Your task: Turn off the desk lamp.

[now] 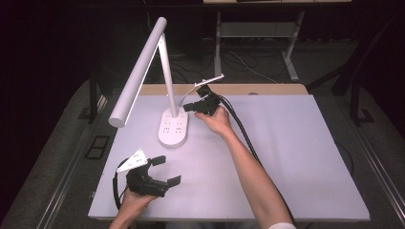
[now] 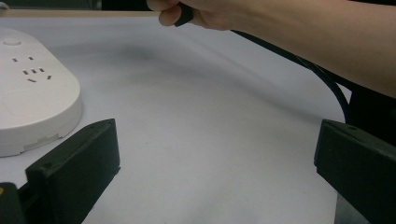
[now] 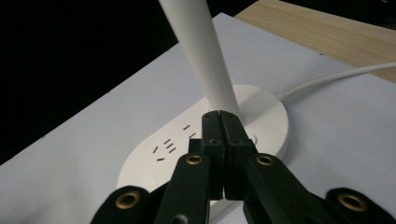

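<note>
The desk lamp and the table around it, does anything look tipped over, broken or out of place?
Nothing stands out. The desk lamp stands upright on its oval base, which sits flat on the table, with its white cord trailing off the back. The right tongs are shut near the base; the left tongs are open.

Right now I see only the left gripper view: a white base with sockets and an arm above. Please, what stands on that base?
Observer: A white desk lamp rises from the base; its long head slants down toward the table's left side.
Operator: The other tongs, are they open?
Observer: No. The right gripper view shows the right tongs shut, jaws pressed together with nothing between them, tips just in front of the lamp's pole above the base.
Operator: Is the lamp plugged in?
Observer: A white cord leaves the back of the base toward the table's far wooden edge; I cannot see where it ends.
</note>
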Demonstrator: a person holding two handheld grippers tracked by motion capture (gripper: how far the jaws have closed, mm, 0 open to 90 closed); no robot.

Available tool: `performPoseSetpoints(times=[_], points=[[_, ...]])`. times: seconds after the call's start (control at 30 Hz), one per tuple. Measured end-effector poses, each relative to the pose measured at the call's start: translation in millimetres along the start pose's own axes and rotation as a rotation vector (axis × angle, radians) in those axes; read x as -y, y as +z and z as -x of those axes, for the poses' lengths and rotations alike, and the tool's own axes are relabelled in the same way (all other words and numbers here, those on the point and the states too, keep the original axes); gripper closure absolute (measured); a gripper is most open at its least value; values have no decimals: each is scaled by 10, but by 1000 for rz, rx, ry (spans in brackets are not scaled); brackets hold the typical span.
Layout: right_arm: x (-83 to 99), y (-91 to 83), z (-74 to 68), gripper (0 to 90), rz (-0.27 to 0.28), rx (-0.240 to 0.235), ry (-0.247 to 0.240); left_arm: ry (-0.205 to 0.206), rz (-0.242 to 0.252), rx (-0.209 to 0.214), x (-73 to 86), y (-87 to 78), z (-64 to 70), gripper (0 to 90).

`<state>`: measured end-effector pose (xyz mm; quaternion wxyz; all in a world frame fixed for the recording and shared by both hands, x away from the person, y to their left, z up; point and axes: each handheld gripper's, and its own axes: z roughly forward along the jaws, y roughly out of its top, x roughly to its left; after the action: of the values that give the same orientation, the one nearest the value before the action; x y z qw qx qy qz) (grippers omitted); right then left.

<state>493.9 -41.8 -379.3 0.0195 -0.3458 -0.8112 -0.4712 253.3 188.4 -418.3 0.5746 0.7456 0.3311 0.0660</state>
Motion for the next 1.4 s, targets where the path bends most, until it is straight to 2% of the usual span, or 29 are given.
performPoseSetpoints(times=[0.1, 0.3, 0.6, 0.9, 1.2, 1.27, 1.37, 1.4], points=[[-6, 67, 26, 899, 3, 24, 12, 0, 1, 0, 0, -6, 6, 0], [-8, 195, 60, 900, -14, 39, 42, -2, 2, -1, 1, -5, 2, 0], [21, 399, 108, 900, -3, 35, 66, -7, 6, 6, 5, -9, 7, 0], [55, 476, 161, 900, -10, 48, 71, -4, 6, 4, 2, -15, -6, 0], [131, 594, 205, 900, -41, 61, 79, -9, 9, 1, 1, -17, -12, 0], [149, 609, 217, 900, -37, 54, 94, -6, 6, 3, 0, -14, -14, 0], [135, 611, 173, 900, -53, 83, 70, -6, 5, 3, 0, -5, -7, 0], [134, 607, 166, 900, -64, 95, 48, -1, 2, 1, 0, -6, -6, 0]])
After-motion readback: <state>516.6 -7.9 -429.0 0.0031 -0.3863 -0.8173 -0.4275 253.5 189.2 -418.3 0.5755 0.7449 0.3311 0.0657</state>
